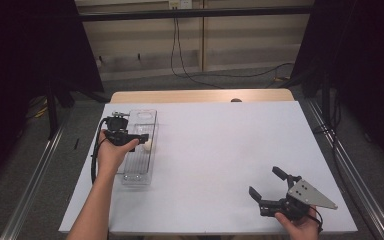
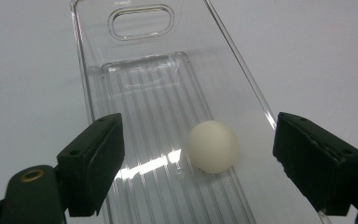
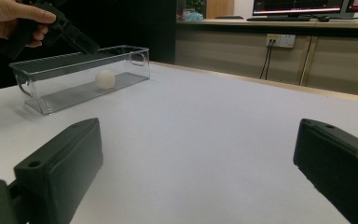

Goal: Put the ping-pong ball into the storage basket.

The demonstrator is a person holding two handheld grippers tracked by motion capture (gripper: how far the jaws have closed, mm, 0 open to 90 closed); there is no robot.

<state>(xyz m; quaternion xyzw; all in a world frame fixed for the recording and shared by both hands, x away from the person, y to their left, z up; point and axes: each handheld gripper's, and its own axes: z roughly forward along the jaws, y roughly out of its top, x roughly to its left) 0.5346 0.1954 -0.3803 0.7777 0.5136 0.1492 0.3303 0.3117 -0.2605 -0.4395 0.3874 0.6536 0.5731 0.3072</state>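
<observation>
A white ball (image 2: 212,146) lies on the ribbed floor of a clear plastic bin (image 2: 135,84), with nothing touching it. My left gripper (image 2: 198,123) hangs above the bin, its jaws wide apart on either side of the ball and well clear of it. From above, the ball (image 1: 147,145) sits toward the bin's (image 1: 139,175) right wall, with the left gripper (image 1: 141,140) over it. My right gripper (image 1: 264,180) rests open near the table's front right, with nothing between its jaws. The right gripper view shows the bin (image 3: 51,100), the ball (image 3: 105,79) and the left gripper (image 3: 74,39) far off.
The bin stands lengthwise at the left side of the white table (image 1: 220,145). Bare tabletop stretches between the two grippers. Dark curtains hang at both sides, and cables run along the floor behind the table's far wooden edge (image 1: 200,95).
</observation>
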